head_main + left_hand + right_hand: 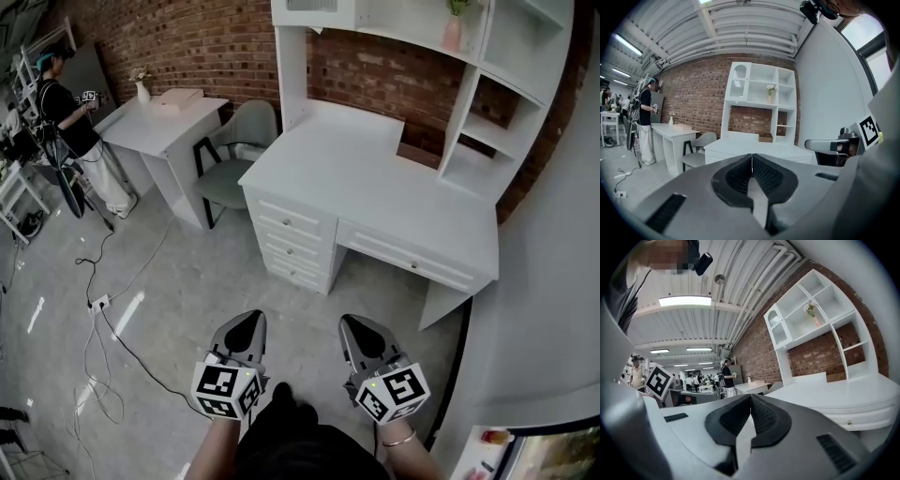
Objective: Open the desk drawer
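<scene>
Left gripper [752, 160] is sitting clenched, ribbed black pads pressed together with nothing between them, and the right gripper [750, 399] is doing the same, jaws meeting in one thin seam and gripping nothing. From the head view both are being held side by side, low over the grey floor [187, 291], noses pointing toward the white desk [375, 178] but well apart from it. Each one is carrying its marker cube [225, 389], showing black-and-white square patterns rather than letters. The wide drawer [408, 255] is lying shut under the desktop, small knob at its middle, and the stack of small drawers [286, 239] to its left is shut too. Shelves [487, 112] are rising above the desk against the brick wall [206, 47], a pink vase [453, 33] standing on one. Off to the left a grey chair [234, 155] is tucked beside a second white table [159, 127], where a person [70, 112] is standing, and cables [94, 309] are trailing across the floor.
</scene>
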### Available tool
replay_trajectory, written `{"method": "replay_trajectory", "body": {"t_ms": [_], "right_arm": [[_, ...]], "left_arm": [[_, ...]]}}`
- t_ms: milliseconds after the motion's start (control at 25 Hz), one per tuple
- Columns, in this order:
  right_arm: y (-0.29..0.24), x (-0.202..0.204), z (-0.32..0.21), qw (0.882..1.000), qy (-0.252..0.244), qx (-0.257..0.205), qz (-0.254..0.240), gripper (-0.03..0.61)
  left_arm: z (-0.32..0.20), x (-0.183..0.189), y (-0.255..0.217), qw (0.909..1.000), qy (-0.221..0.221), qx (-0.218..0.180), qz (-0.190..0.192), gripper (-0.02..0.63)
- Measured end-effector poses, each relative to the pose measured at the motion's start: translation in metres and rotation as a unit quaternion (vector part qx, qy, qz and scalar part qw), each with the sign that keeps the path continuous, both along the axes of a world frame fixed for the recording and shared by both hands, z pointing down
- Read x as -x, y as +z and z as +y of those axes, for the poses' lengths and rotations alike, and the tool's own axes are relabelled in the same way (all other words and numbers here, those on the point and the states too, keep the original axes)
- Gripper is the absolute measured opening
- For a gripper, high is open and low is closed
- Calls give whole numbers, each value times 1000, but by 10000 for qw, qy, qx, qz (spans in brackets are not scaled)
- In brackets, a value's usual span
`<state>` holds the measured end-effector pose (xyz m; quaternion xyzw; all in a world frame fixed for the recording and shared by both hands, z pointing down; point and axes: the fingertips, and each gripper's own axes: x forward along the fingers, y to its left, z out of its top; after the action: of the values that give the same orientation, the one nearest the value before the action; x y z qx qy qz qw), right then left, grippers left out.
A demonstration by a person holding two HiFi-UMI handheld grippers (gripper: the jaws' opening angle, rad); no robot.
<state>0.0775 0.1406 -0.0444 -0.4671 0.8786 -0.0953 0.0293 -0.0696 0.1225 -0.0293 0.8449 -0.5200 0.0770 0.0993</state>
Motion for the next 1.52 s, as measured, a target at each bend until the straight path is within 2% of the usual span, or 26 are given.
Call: {"method": "replay_trajectory", "body": {"t_ms": [320,840,1160,1520], "right_arm": [[20,-6,-39,9997,165,200,-45,5],[60,3,-160,9977,209,627,165,5],[127,2,-221,9941,222,1026,284,5],[234,3,-253,9921,230,1208,257,5]], "left_arm": [[-51,6,21,9999,-37,134,-94,11],[-199,23,87,9979,-136,636,24,72],[-276,30,162,9950,-317,948,71,107],[-317,18,283,9935,-209,1117,-46,146]]}}
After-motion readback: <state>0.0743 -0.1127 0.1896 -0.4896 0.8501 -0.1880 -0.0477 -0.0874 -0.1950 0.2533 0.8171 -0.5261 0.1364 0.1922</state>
